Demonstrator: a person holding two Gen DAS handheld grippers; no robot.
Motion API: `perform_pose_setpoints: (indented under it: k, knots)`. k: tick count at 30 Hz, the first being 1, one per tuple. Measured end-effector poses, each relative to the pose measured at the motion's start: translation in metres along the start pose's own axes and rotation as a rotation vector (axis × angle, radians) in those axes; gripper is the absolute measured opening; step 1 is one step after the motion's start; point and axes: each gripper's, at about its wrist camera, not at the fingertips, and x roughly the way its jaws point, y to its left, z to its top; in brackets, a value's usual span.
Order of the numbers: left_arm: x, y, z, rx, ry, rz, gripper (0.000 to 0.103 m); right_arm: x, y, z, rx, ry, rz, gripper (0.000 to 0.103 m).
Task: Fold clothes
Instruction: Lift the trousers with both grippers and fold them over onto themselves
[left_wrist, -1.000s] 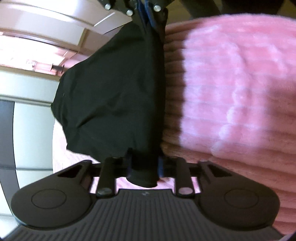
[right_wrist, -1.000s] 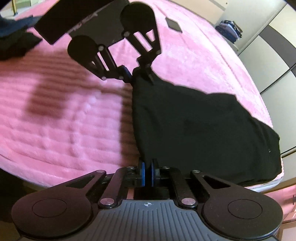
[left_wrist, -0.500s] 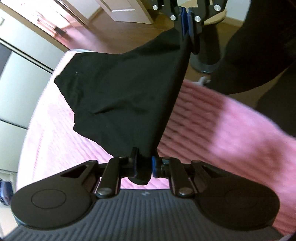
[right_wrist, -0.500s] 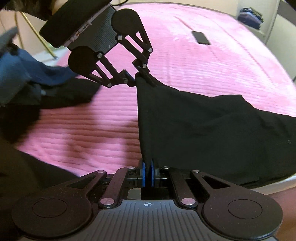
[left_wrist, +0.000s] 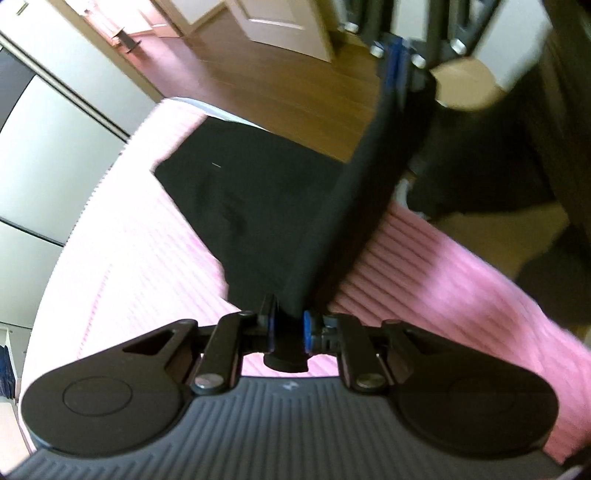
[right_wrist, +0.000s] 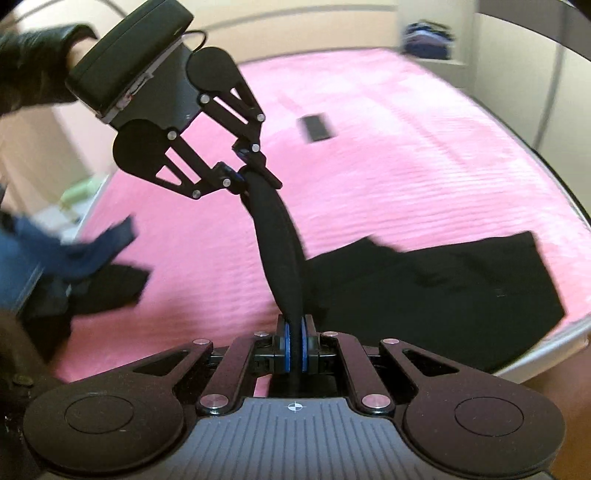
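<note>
A black garment (left_wrist: 266, 206) hangs stretched between both grippers above a pink ribbed bed cover (left_wrist: 436, 280). My left gripper (left_wrist: 287, 326) is shut on one bunched end of its edge. My right gripper (right_wrist: 294, 347) is shut on the other end. The held edge runs as a taut black band (right_wrist: 280, 243) from the right gripper up to the left gripper (right_wrist: 242, 175). The rest of the garment (right_wrist: 443, 288) trails down and lies on the bed near its edge. In the left wrist view the right gripper (left_wrist: 400, 66) shows blurred at the top.
A pile of blue and black clothes (right_wrist: 74, 266) lies at the left side of the bed. A small dark flat object (right_wrist: 314, 127) rests further back on the cover. Wooden floor (left_wrist: 295, 85), wardrobe doors (left_wrist: 48, 147) and a shelf with folded clothes (right_wrist: 428, 35) surround the bed.
Both grippers have risen and rolled, lifting the garment's held edge well above the bed. The edge has drawn into a tight band and the cloth has slid towards the bed's edge.
</note>
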Motion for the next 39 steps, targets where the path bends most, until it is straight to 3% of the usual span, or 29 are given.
perform_pose_setpoints:
  k: [5,10,14,17,24,32,39]
  knots:
    - [0.061,0.093,0.068,0.007,0.026,-0.022,0.012,0.008,-0.129,0.016,0.12,-0.035,0.008,0.003]
    - [0.151,0.177,0.126,-0.032,0.044,-0.109,0.012,0.027,-0.254,0.015,0.259,-0.018,0.028,0.003]
    - [0.223,0.232,0.157,-0.071,0.067,-0.18,0.012,0.048,-0.34,0.008,0.369,0.002,0.047,0.003]
    - [0.265,0.263,0.171,-0.099,0.08,-0.221,0.012,0.06,-0.384,0.002,0.423,0.012,0.056,0.003]
    - [0.333,0.294,0.178,-0.164,0.111,-0.297,0.012,0.084,-0.446,-0.018,0.534,0.039,0.092,0.004]
    - [0.351,0.318,0.176,-0.221,0.104,-0.363,0.012,0.084,-0.475,-0.023,0.597,0.003,0.118,0.004]
    - [0.379,0.336,0.163,-0.325,0.119,-0.401,0.014,0.115,-0.505,-0.034,0.676,-0.016,0.129,0.004]
